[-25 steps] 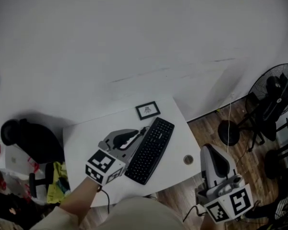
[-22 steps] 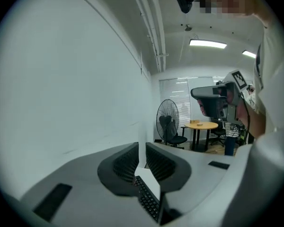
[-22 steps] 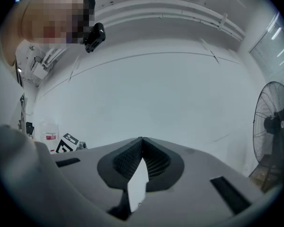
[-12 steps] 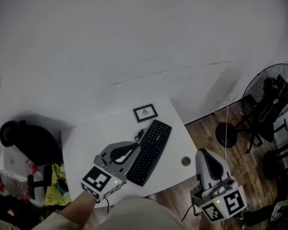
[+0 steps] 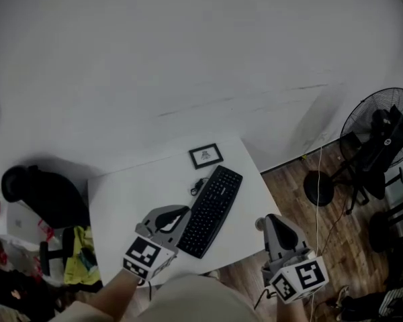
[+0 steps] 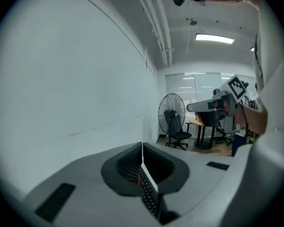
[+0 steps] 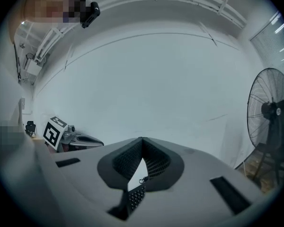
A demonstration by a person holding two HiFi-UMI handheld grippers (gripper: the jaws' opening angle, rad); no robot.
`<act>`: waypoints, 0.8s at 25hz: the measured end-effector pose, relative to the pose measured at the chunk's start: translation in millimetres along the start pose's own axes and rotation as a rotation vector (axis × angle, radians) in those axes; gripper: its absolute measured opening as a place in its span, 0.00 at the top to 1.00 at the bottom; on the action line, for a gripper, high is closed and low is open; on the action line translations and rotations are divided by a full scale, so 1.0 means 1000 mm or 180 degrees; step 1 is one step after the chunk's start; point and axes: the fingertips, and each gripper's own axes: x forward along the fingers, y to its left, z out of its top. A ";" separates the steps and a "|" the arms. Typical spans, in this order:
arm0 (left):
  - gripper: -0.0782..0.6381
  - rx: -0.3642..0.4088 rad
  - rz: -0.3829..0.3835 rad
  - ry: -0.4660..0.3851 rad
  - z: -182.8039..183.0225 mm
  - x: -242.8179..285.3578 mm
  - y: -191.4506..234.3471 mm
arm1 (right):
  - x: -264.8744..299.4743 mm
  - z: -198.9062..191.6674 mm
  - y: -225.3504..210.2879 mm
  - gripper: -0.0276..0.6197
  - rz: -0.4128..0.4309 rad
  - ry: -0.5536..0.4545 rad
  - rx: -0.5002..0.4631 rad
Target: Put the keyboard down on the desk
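The black keyboard (image 5: 211, 210) lies flat and slanted on the white desk (image 5: 121, 193), with no gripper on it. My left gripper (image 5: 183, 210) is shut and empty, its tips just beside the keyboard's left edge. Through the gap under its closed tips (image 6: 142, 144), the left gripper view shows the keys (image 6: 149, 197). My right gripper (image 5: 263, 219) is shut too and hovers at the desk's right edge, apart from the keyboard. In the right gripper view, a corner of the keyboard (image 7: 135, 195) shows below its tips (image 7: 142, 138).
A small framed picture (image 5: 206, 155) stands at the desk's back, with a small cable end (image 5: 198, 184) by the keyboard's top. A black floor fan (image 5: 383, 136) stands on the wooden floor at the right, and a black chair (image 5: 40, 193) at the left. A white wall runs behind.
My left gripper has drawn back off the keyboard's left edge toward me. The right gripper has moved left, up to the desk's right edge. The keyboard stays flat.
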 end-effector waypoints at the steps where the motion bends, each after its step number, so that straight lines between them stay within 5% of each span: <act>1: 0.85 -0.0016 0.0017 0.0024 -0.004 -0.001 0.001 | 0.001 -0.008 0.000 0.92 0.0007 0.0058 -0.0003; 20: 0.86 -0.0053 0.0177 0.0043 -0.006 -0.001 0.017 | 0.014 -0.035 0.002 0.92 0.0014 0.0350 0.0030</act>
